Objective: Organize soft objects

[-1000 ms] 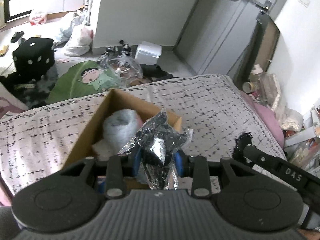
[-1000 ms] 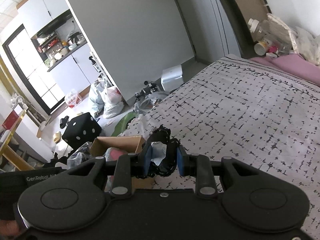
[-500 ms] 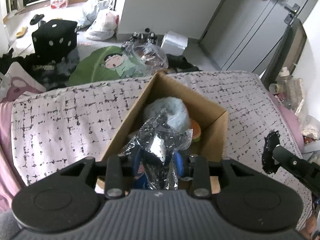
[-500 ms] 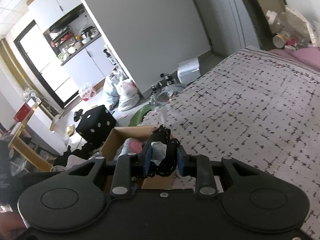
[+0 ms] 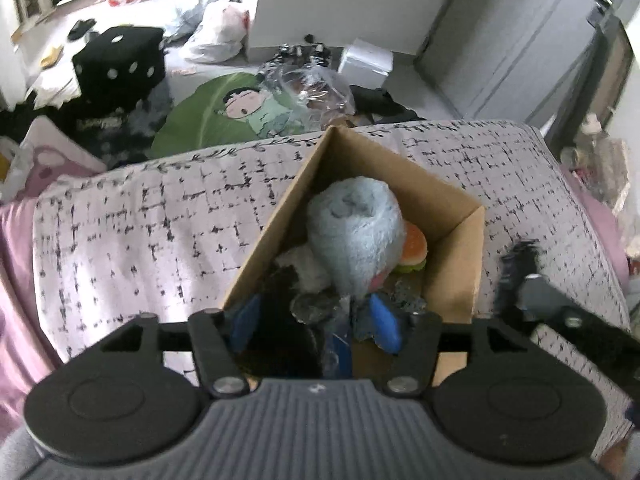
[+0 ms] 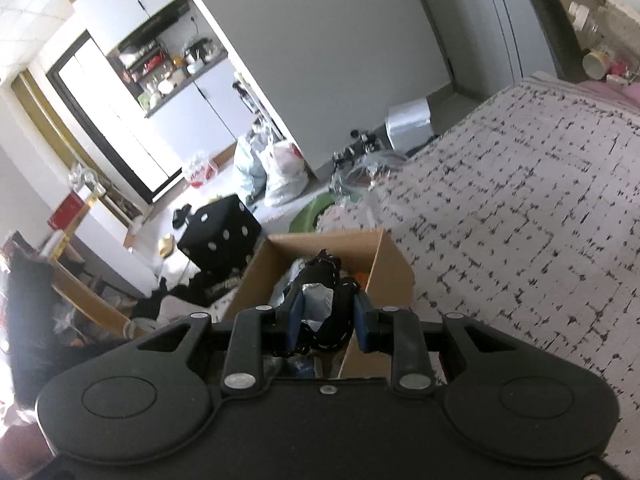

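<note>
Left gripper (image 5: 316, 322) was opening its jaws over the cardboard box (image 5: 454, 280), releasing a silvery packet (image 5: 320, 308) inside beside the blue plush (image 5: 354, 232), while the right gripper (image 6: 326, 318), clamped on a black lacy bundle (image 6: 332, 292), seemingly needed to drop it there next.

**Around the bed: what we see on the floor**

We see a bed (image 5: 160, 216) with a white cover of black dashes. Beyond its far edge a green cartoon mat (image 5: 224, 114) lies on the floor, and a crumpled clear plastic bag (image 5: 308, 88) rests on the mat's right side. Left of the mat stands a black dice-shaped cube (image 5: 120, 60) with white dots. Behind it we find white plastic bags (image 5: 216, 32) near a grey wall (image 6: 340, 60). A small white box (image 5: 366, 62) sits beside that wall. In the right wrist view, kitchen shelves (image 6: 168, 68) hold crockery.
</note>
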`<state>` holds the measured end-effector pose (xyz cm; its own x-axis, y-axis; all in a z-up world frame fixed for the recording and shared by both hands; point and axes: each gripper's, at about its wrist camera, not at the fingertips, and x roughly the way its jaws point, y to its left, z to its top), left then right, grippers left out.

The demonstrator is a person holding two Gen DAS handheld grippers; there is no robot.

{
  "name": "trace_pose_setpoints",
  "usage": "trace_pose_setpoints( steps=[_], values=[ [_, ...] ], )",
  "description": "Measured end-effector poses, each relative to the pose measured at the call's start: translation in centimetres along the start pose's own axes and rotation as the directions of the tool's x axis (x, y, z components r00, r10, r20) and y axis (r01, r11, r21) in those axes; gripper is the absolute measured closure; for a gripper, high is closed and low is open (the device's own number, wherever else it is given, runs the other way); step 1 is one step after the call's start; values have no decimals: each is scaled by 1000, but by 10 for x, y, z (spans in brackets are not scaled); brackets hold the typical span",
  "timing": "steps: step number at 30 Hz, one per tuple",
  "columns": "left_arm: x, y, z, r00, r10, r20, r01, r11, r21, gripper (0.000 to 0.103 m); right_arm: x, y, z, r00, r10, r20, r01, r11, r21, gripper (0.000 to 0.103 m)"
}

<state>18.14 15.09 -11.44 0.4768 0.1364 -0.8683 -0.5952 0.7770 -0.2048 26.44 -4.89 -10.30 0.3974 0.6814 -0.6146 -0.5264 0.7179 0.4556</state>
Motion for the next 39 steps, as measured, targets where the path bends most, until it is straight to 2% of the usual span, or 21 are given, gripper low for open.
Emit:
trace_pose_setpoints(
  steps=[8,12,14,17,18,20,29,36,39],
  values=[
    [-16,7,7,998,-53,17,53,999,-4,36,17,20,-13,997,10,-76,-15,998,-66,75],
    [-20,13,11,1000,-19,22,20,1000,-2,34,24,28,-19,995,-22,-94,12,994,-105,74],
    [-23,17,13,1000,-9,16,9,1000,-9,34,26,31,-21,994,-43,-99,30,991,-128,69],
    [-29,19,15,1000,-6,12,6,1000,2,33,24,33,-21,993,-29,-110,15,992,-122,60],
    [-31,19,15,1000,-15,8,15,1000,3,31,20,34,-21,994,-31,-103,19,993,-115,59],
    [-36,19,15,999,-35,5,35,999,11,26,12,34,-21,996,-50,-80,41,993,-108,46],
    [-59,4,9,998,-66,22,64,995,72,12,-34,13,-29,998,-62,-8,62,998,10,43],
    [-80,-6,-3,994,-103,32,99,988,121,5,-68,-1,-40,994,-103,42,99,992,76,40],
    [-86,-10,-8,992,-124,26,120,984,130,3,-79,-4,-38,990,-126,66,119,988,94,33]
  ],
)
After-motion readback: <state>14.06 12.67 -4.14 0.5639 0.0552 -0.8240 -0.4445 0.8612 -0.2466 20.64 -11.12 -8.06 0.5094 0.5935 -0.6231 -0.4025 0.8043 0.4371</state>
